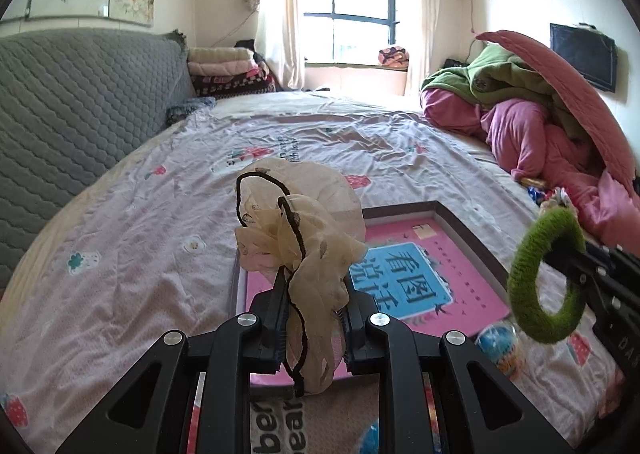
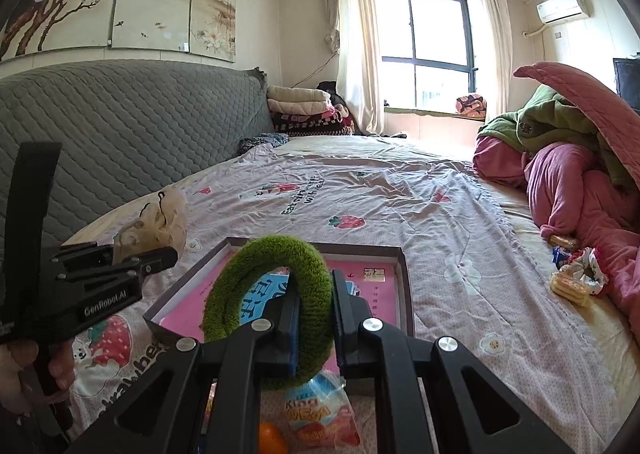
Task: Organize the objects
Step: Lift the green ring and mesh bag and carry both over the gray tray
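Left hand-held gripper [image 1: 312,318] pinches the gauzy beige scrunchie [image 1: 298,230], right hand-held gripper [image 2: 314,318] clamps the green ring [image 2: 272,294]; that floppy gauze possibly slips, missing the tray [image 2: 404,274] below.

The tray [image 2: 404,266] lies on the bed [image 2: 460,214], snack packets [image 2: 568,286] right (perhaps biscuits), headboard [image 2: 120,122] left.

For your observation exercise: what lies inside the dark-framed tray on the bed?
The tray holds a pink sheet with a blue label of characters. The held green ring and the claws cover part of it.
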Available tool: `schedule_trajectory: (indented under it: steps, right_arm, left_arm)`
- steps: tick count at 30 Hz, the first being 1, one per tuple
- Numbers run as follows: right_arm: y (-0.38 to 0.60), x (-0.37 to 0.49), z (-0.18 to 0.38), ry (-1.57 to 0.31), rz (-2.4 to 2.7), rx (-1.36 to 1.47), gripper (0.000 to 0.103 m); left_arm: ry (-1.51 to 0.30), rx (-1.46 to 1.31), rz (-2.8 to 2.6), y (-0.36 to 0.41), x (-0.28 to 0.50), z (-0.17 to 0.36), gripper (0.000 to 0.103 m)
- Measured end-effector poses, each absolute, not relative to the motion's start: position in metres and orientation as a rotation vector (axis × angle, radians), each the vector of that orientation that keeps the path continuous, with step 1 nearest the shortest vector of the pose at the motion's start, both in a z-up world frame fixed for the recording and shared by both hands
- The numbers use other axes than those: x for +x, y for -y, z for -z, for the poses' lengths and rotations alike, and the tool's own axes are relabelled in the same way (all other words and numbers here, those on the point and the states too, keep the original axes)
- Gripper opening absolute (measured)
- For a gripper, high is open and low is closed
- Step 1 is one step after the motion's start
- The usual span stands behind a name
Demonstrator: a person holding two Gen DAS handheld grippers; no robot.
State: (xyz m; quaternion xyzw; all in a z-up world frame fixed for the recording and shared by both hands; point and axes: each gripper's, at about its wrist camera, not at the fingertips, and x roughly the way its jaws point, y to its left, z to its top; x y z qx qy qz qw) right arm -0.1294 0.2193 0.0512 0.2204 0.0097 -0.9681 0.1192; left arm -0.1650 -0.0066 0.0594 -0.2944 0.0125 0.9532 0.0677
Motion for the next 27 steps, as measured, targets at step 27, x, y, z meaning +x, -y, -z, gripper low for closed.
schedule_trajectory:
  steps: [27]
  right_arm:
    - [-0.213,-0.201,-0.056,-0.084,2.810,0.662,0.014]
  left_arm:
    - [-0.041,-0.953,-2.851,0.015,-0.231,-0.047,0.021]
